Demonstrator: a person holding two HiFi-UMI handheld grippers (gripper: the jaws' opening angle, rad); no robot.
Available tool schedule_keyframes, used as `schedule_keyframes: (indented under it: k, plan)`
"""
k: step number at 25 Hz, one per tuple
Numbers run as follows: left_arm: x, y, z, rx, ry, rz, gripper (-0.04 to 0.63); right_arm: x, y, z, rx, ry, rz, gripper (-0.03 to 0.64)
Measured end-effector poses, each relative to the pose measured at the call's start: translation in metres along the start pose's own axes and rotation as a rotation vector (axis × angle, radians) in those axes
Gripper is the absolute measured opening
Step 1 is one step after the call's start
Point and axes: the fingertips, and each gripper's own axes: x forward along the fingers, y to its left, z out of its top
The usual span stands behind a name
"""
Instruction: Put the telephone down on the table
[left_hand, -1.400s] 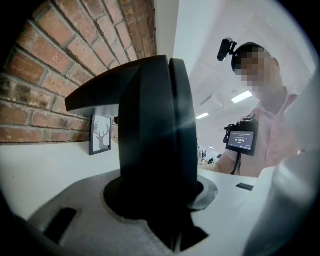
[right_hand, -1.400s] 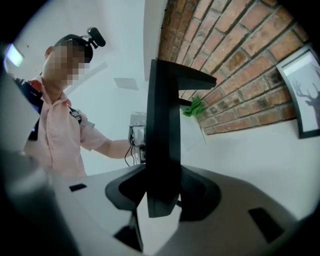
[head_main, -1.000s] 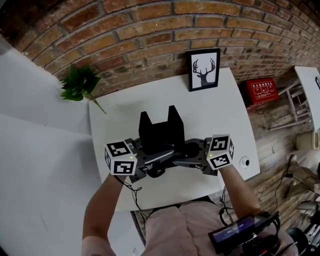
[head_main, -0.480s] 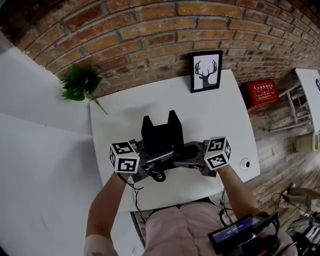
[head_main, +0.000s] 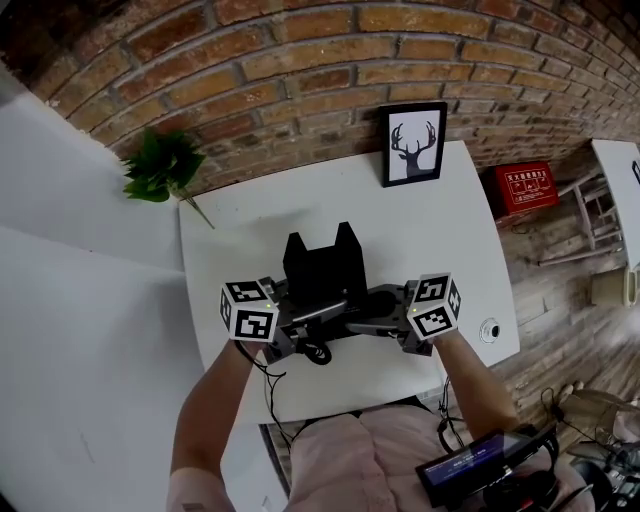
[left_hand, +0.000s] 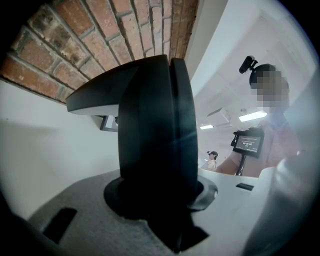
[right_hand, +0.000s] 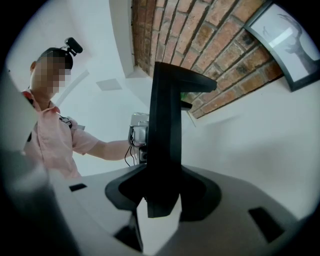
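The black telephone (head_main: 322, 268) is over the middle of the white table (head_main: 440, 230), gripped from both sides. My left gripper (head_main: 298, 326) is shut on its left end, my right gripper (head_main: 362, 320) on its right end. In the left gripper view the telephone's dark rounded body (left_hand: 150, 130) fills the gap of the left gripper (left_hand: 160, 202). The right gripper view has its thin black edge (right_hand: 165, 135) standing upright in the right gripper (right_hand: 162, 197). Whether the telephone rests on the tabletop I cannot tell.
A framed deer picture (head_main: 412, 140) leans on the brick wall at the table's far edge. A green plant (head_main: 160, 166) stands off the far left corner. A small round white object (head_main: 489, 326) lies near the table's right edge. A red box (head_main: 525, 182) sits on the floor to the right.
Both grippers have sunk a little toward the table with the telephone between them and rolled slightly. The grip on it is unchanged.
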Motion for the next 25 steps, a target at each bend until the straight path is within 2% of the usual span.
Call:
schedule_keyframes:
  k: [25]
  plan:
    - [0.008, 0.033, -0.019, -0.131, 0.003, -0.025, 0.159, 0.004, -0.027, -0.019, 0.127, 0.047, -0.040, 0.178]
